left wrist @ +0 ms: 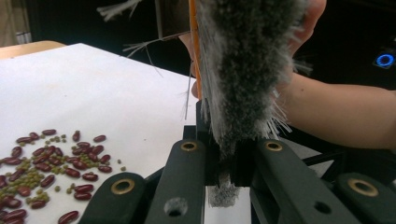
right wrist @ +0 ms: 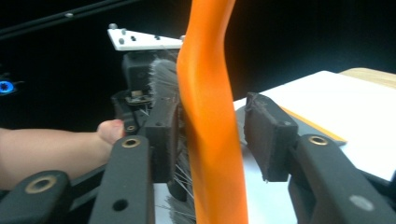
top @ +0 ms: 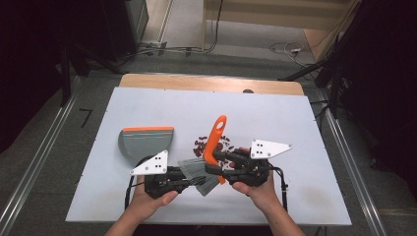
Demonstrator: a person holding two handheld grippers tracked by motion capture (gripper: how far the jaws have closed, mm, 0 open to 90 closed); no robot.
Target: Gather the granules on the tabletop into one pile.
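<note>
A small brush (top: 212, 155) with an orange handle and grey bristles is held above the near middle of a white table (top: 275, 118). Its long axis runs from the bristles, low and toward the person's left, up to the handle tip, which points away from the person.

The left gripper (top: 196, 181) is clenched on the bristle end; in the left gripper view the bristles (left wrist: 247, 70) rise from between its closed jaws. The right gripper (top: 216, 164) comes in from the other side with the handle (right wrist: 210, 116) standing between its jaws. One pad lies close against the handle, the other stands off with a gap, so this grip looks released.

Just beyond the brush lies a scatter of red and green beans (top: 209, 144). Farther left sits a grey dustpan (top: 146, 142) with an orange edge, apart from the beans.
</note>
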